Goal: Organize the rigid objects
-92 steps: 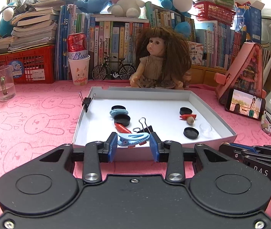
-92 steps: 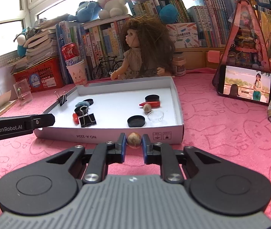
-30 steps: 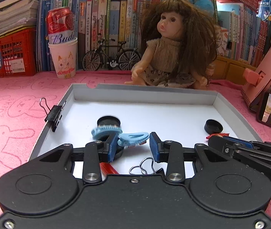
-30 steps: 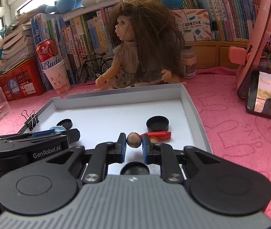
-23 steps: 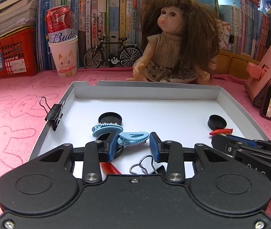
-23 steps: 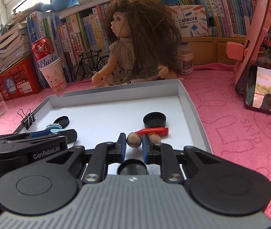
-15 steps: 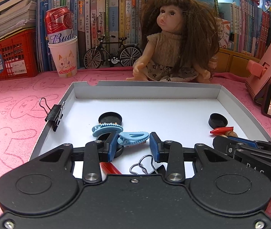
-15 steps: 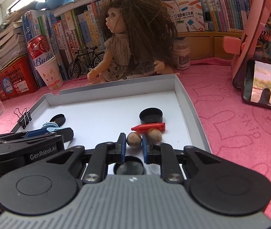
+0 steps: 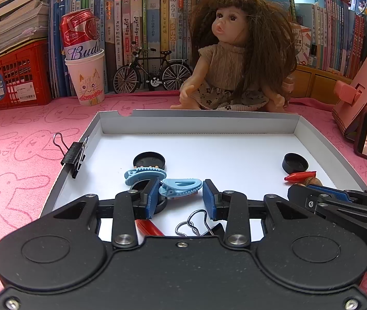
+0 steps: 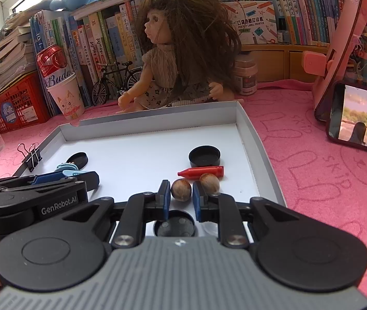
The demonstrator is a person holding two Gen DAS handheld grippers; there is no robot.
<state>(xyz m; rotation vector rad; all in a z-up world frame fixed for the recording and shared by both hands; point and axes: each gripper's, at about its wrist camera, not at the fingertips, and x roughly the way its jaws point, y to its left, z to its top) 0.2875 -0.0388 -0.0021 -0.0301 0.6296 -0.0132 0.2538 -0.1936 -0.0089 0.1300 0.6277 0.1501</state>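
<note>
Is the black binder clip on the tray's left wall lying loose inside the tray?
No, the black binder clip is clamped onto the left wall of the white tray, its wire handles sticking out over the pink cloth.

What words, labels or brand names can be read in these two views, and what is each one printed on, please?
"Bud", cut off by the cup rim: red can in the paper cup.
"GenRobot.AI": left gripper's body, right wrist view.
"POCKET LABEL PRINTER": box on the shelf.
Book spines carry Chinese titles, too small to quote.
</note>
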